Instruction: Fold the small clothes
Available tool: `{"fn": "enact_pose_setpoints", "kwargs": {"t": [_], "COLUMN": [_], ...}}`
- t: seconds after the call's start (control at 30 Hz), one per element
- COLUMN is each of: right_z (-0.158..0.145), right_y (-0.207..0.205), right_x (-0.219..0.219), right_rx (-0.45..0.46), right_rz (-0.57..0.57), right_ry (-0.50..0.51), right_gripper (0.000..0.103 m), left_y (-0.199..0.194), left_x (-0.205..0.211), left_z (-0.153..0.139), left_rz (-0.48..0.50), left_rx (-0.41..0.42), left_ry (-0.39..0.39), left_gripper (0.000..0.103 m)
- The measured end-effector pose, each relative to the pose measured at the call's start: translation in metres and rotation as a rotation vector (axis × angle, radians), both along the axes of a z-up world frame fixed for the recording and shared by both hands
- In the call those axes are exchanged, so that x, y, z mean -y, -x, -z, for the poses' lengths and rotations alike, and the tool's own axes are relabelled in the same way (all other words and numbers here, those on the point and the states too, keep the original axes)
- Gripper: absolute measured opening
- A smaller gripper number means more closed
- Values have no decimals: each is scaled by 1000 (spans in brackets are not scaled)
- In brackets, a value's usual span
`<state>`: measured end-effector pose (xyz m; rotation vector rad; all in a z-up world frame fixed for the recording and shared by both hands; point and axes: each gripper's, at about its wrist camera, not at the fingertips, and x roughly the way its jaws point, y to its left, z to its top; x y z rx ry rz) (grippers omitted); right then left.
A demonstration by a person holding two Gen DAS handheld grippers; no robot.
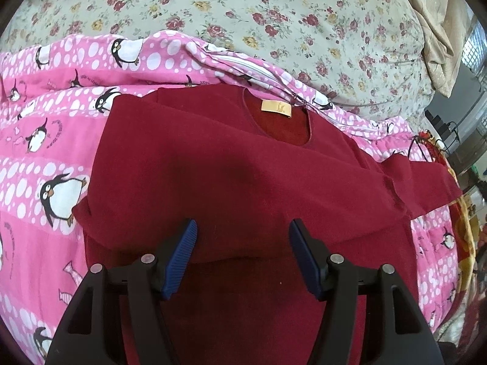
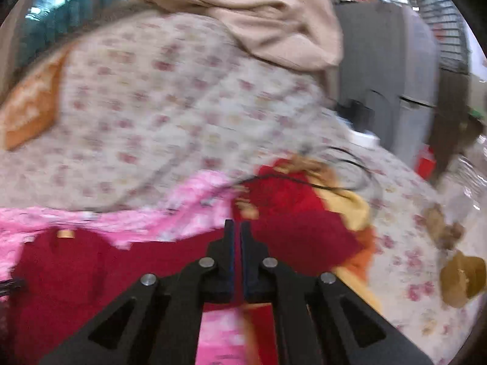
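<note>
A dark red sweater (image 1: pixel 231 164) lies flat on a pink penguin-print quilt (image 1: pixel 45 140), its neckline with a yellow label (image 1: pixel 276 108) toward the far side. One sleeve (image 1: pixel 423 182) stretches out to the right. My left gripper (image 1: pixel 243 225) hovers open over the sweater's lower body, with nothing between its blue pads (image 1: pixel 185 243). The right wrist view is blurred. There my right gripper (image 2: pixel 238 226) has its jaws drawn almost together on the red sleeve (image 2: pixel 304 237), and red cloth shows under the fingers. The sweater's body (image 2: pixel 67 267) lies to its left.
A floral bedsheet (image 1: pixel 274 15) covers the bed behind the quilt, with a beige cloth (image 2: pixel 268 15) heaped at the far end. A red and yellow blanket (image 2: pixel 353 206) and a black cable (image 2: pixel 334 185) lie right of the sleeve. Brown items (image 2: pixel 462 276) rest at the bed's right edge.
</note>
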<state>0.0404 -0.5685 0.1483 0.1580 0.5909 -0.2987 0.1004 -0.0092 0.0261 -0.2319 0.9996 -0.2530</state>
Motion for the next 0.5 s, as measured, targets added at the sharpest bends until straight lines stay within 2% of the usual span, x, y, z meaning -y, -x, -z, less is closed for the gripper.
{"fn": "enact_pose_setpoints", "kwargs": {"t": [0.03, 0.13, 0.17, 0.2, 0.3, 0.4, 0.5], "right_z": [-3, -12, -13, -11, -6, 12, 37], "right_y": [4, 10, 6, 2, -12, -30, -42], "right_x": [24, 68, 81, 88, 95, 96, 92], "right_rx": [24, 57, 41, 17, -45, -128, -247], "right_rz": [56, 114, 101, 93, 74, 6, 34], "right_ry": [-33, -109, -153, -168, -116, -124, -32], "right_gripper": [9, 29, 43, 52, 52, 51, 51], "left_y": [0, -3, -4, -5, -5, -4, -4], "left_x": [-1, 2, 4, 8, 18, 25, 26], "left_z": [0, 1, 2, 3, 5, 7, 7], "left_rz": [-4, -8, -4, 1, 19, 32, 39], "left_rx": [-7, -17, -15, -10, 13, 34, 41], "left_ry": [10, 15, 7, -12, -74, -125, -137], "left_gripper": [40, 40, 40, 40, 41, 43, 45]}}
